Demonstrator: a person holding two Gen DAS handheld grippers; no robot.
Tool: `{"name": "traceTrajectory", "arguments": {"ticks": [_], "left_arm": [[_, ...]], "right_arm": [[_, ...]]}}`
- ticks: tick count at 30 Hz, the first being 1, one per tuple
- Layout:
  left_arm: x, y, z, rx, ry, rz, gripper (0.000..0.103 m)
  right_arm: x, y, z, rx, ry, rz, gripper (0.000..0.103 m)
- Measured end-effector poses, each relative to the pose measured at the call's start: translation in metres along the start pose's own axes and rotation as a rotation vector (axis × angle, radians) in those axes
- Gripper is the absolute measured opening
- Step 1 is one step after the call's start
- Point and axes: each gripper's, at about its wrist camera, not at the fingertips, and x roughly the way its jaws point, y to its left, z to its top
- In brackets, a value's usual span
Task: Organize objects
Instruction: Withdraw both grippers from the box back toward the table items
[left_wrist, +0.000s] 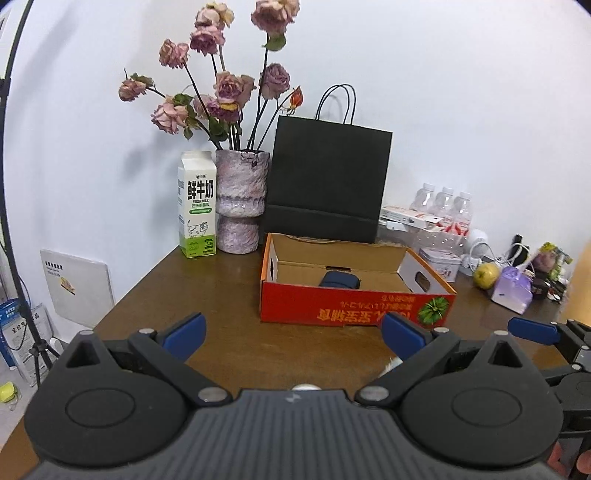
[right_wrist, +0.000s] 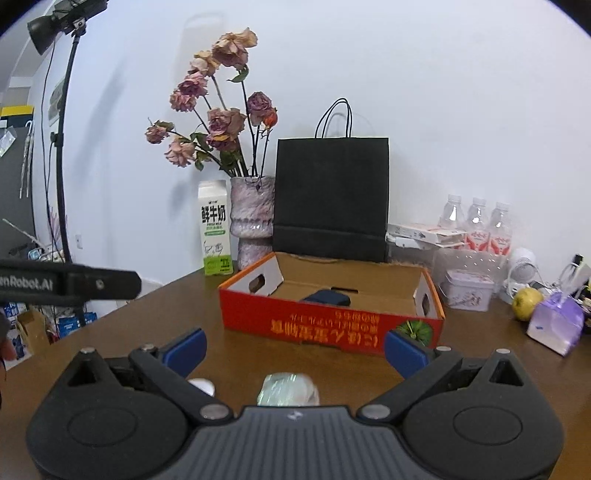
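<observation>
Inside red box (left_wrist: 354, 306) – dark pouch (left_wrist: 340, 279)

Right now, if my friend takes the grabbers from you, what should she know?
Left gripper: open, holding nothing, low over the brown table in front of the red box.
Right gripper: open too, holding nothing. A clear-wrapped thing lies on the table just below it; I cannot tell what it is.
Done: one dark blue case already lies inside the box.
Left: the wrapped thing is not picked up yet. The yellow-green fruit, the purple pack and the small tin sit to the right of the box. Which of them belong inside, I cannot tell.
</observation>
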Motion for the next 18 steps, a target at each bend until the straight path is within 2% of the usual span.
{"name": "traceTrajectory", "arguments": {"ticks": [10, 18], "left_arm": [[-0.07, 0.019, -0.032, 0.018, 0.004, -0.012, 0.103], [-0.106, 0.033, -0.06, 0.015, 0.02, -0.005, 0.103]], "right_arm": [[-0.074, 0.033, -0.03, 0.001, 0.019, -0.013, 0.103], [-0.119, 0.058, -0.048, -0.012, 0.014, -0.034, 0.103]]}}
